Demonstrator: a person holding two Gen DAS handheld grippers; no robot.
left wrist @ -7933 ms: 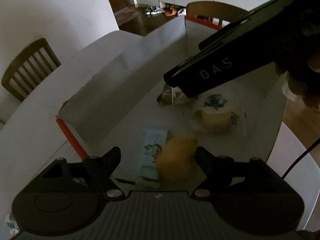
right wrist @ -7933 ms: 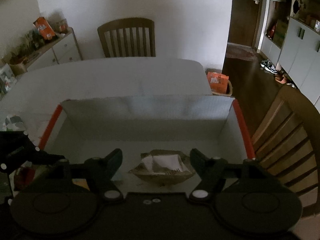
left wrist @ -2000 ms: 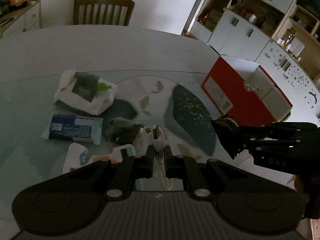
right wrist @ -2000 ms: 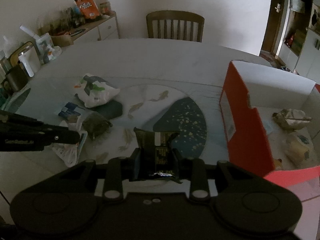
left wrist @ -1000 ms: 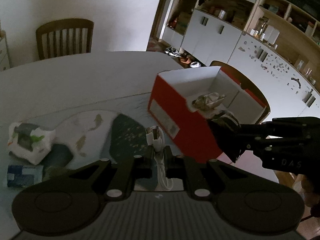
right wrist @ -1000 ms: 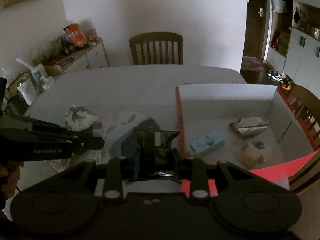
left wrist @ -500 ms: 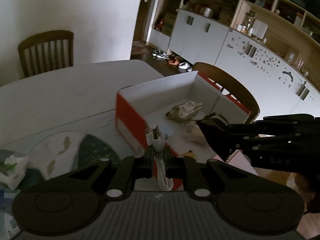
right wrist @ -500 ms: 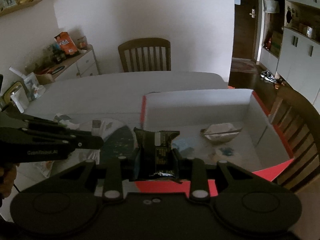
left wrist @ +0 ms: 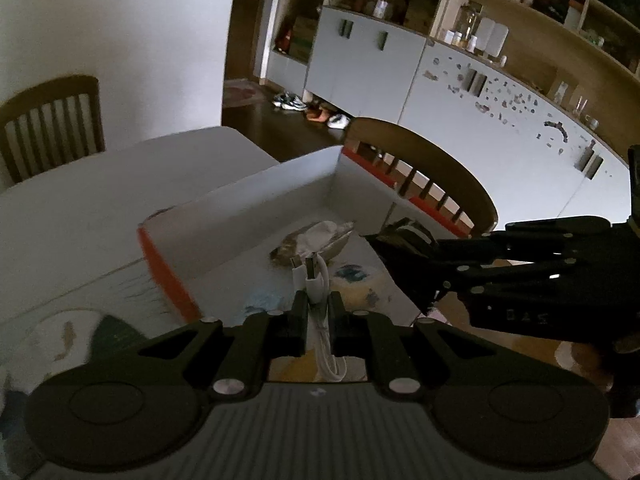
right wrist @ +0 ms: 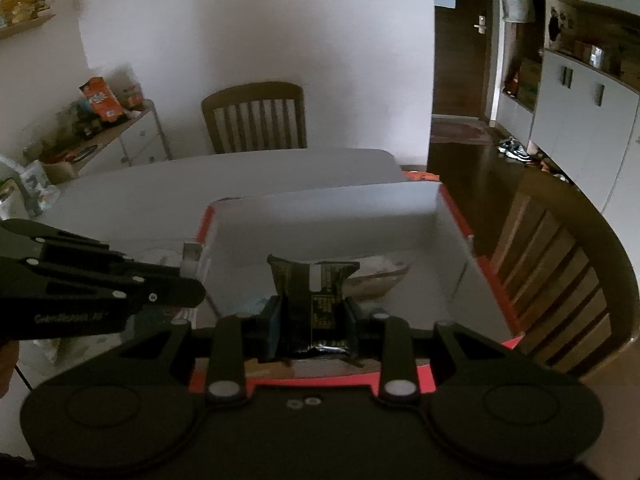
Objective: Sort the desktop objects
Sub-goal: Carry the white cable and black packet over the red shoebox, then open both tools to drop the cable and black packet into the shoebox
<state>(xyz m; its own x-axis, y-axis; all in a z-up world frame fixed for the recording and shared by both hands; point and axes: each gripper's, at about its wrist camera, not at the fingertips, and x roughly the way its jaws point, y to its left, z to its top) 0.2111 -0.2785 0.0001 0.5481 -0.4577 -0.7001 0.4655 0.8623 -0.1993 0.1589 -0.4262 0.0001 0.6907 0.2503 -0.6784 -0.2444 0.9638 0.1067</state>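
Two loads hung over the red box [right wrist: 404, 380]. The left gripper [left wrist: 318, 312] pinched a white cable [left wrist: 316, 280], and the right gripper [right wrist: 314, 320] clamped a dark packet [right wrist: 314, 292]. The box floor lay at twelve o'clock below each, the right gripper seemingly nearer its middle.

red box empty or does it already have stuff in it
Not empty. The red box already holds a crumpled wrapper and a yellow packet on its floor.

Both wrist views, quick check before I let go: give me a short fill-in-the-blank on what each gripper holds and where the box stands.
1. The left gripper is shut on a white ____.
2. The right gripper is shut on a ____ packet.
3. The box is red outside and ____ inside.
4. The chair at the table's far side is made of ____.

Missing words: cable; black; white; wood
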